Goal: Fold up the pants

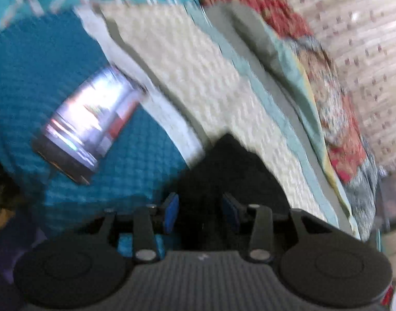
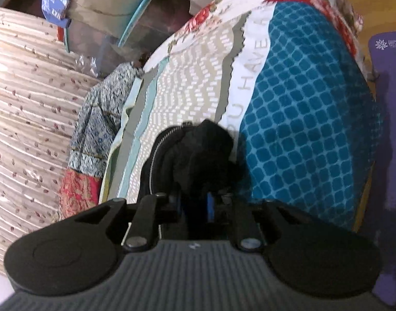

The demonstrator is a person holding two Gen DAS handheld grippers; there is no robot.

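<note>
In the left wrist view, nearest the camera, the left gripper [image 1: 200, 211] is hanging with its blue pads [image 1: 172, 208] standing apart; black cloth of the pants [image 1: 223, 165] is lying between and just beyond them, but the pads are not pressing on it, so the fingers are released. The pants are resting on a patterned bedspread [image 1: 198, 77], cream in the middle and teal on the left, where a shiny metal cup [image 1: 91, 119] is lying on its side, well apart from the gripper. The whole view is smearing with motion blur. In the right wrist view, nearest the camera, the right gripper [image 2: 195, 206] is sitting with a bunched lump of the same black cloth crowding its narrow gap; whether the pads are pinching it or merely lying against it cannot be told, since the cloth is hiding the tips. The pants [image 2: 198, 153] are heaping up just beyond, a metal zipper [image 2: 156, 150] curving along their left edge, on the cream stripe beside the teal checks. Judging by the slumping, the cloth is looking soft, light and limp, so it is likely to sag and slide; taking hold at the firmer seamed edge near the zipper, with both layers pinched, is seeming the safest.
</note>
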